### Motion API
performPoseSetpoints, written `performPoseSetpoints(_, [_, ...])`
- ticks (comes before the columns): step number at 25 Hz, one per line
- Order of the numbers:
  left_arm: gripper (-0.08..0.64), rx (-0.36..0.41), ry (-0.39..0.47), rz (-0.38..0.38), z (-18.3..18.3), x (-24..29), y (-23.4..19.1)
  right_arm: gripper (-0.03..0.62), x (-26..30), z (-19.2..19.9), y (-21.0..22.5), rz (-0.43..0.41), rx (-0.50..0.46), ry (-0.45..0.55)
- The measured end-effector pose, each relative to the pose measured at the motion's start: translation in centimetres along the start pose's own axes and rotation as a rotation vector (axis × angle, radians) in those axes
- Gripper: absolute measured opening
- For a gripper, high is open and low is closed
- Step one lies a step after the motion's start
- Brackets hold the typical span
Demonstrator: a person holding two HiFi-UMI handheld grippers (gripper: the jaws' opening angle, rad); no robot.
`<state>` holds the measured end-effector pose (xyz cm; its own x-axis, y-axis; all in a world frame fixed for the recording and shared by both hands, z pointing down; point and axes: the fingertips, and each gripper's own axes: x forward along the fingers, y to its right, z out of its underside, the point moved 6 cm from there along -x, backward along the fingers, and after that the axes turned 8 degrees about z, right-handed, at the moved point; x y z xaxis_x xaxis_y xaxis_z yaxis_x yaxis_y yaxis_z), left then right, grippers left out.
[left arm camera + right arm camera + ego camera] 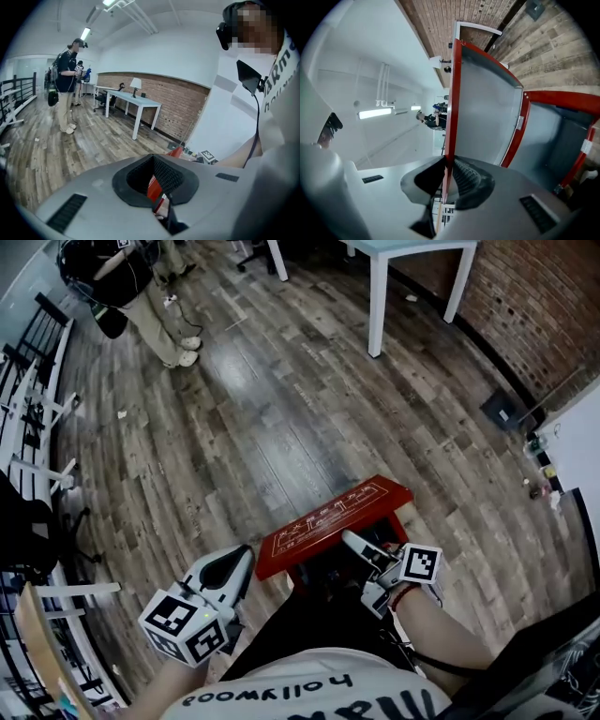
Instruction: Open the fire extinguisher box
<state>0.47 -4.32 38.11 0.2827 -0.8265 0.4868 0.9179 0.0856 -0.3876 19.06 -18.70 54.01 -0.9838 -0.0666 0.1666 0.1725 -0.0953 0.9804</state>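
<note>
The fire extinguisher box is red, and its lid [333, 519] with white print lies nearly level just in front of me, over the dark inside of the box. My right gripper [354, 545] reaches in from the right at the lid's near edge. In the right gripper view the lid's thin red edge [452, 93] runs straight between the pads of that gripper [447, 173], which is shut on it; the lid's grey inner face [487, 103] and the box's inside [562, 136] show beyond. My left gripper [242, 559] sits by the lid's left corner. A red strip shows in its narrow gap [157, 187].
Wooden floor stretches ahead. A person [141, 296] stands at the far left near a black railing [37, 381]. A white table leg [378, 296] stands at the back, with a brick wall [544, 306] to the right. Small items [539, 479] lie by the white wall.
</note>
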Motion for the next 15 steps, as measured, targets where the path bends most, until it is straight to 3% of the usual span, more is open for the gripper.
performPoseSetpoints(3, [0.006,-0.048,0.045,-0.05,-0.3,-1.9,-2.2,0.052,1.4,-0.5,-0.4,-0.006,0.004,0.019])
performPoseSetpoints(7, [0.006,-0.015,0.06,-0.06,-1.3,-3.2,-5.4,0.046,3.4,-0.6,-1.1,0.001,0.045,0.1])
performPoseSetpoints(12, [0.006,-0.033,0.072,0.01,-2.5,-2.8,-9.3,0.041,5.1,-0.9,-1.5,0.102,0.122,0.229])
performPoseSetpoints(15, [0.006,0.009,0.048,0.076,-3.6,-2.8,-11.4,0.04,5.8,-1.1,-1.9,0.142,0.152,0.315])
